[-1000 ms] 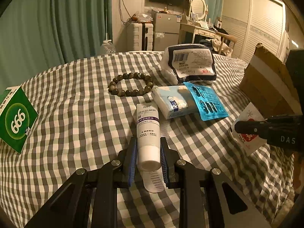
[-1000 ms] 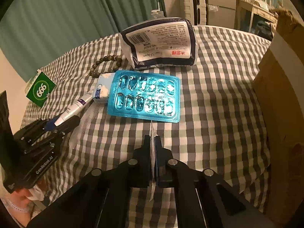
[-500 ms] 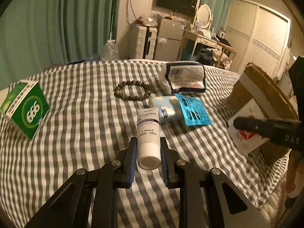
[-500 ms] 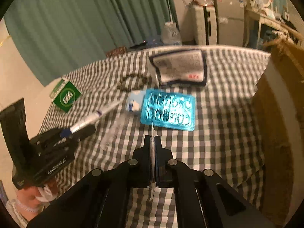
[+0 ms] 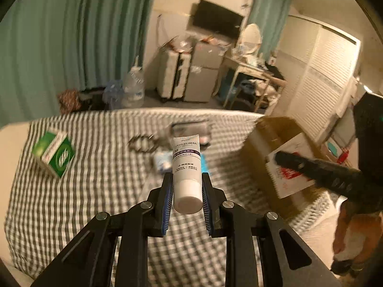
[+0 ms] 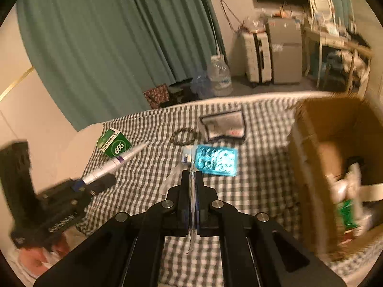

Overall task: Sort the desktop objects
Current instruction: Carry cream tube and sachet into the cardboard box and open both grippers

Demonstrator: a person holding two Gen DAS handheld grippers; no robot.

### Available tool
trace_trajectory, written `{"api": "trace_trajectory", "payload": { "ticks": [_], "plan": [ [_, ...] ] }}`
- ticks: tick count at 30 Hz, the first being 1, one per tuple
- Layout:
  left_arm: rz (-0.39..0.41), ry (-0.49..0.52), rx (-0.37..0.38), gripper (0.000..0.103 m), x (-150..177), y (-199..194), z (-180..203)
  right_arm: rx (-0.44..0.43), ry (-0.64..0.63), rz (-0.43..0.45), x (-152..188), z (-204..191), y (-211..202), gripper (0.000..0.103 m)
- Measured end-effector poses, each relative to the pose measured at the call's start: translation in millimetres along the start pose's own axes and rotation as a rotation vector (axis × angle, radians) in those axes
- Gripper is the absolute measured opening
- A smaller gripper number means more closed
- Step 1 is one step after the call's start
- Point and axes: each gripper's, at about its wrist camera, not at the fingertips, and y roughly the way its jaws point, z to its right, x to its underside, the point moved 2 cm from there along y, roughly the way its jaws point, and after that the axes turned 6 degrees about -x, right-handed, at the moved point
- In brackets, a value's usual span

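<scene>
Checked cloth covers the worktop (image 6: 263, 167), where a green box (image 6: 116, 143), bead bracelet (image 6: 185, 136), dark pouch (image 6: 223, 125), tissue pack (image 6: 188, 156) and blue blister pack (image 6: 216, 160) are unsorted. Left tongs (image 5: 186, 186) clench a white tube (image 5: 186, 165) in the air; right tongs (image 6: 191, 179), clenched on a thin white packet (image 5: 290, 167), hang near the partly filled cardboard box (image 6: 311, 157).

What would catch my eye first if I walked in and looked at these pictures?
Probably the white tube pinched between the left tongs, held up above the checked cloth. Next, the right tongs are shut on a thin white packet with red print, close to the open cardboard box at the right. On the cloth, the shiny blue blister pack and the green 666 box stand out.
</scene>
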Motion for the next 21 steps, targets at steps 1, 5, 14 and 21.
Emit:
{"api": "trace_trajectory", "payload": {
  "ticks": [1,5,14,21],
  "plan": [
    [0.013,0.019,0.004,0.022,-6,-10,10,0.004,-0.018,0.004,-3,-4,-10,0.003],
    [0.057,0.060,0.005,0.022,-31,-36,55,0.060,-0.094,0.052,-14,-17,-51,0.003],
    [0.033,0.129,0.066,0.022,-59,0,165,0.210,-0.145,0.139,-33,24,-131,0.003],
    [-0.017,0.120,0.143,0.023,-56,78,241,0.352,-0.021,0.099,-45,113,-137,0.003]
  ]
}}
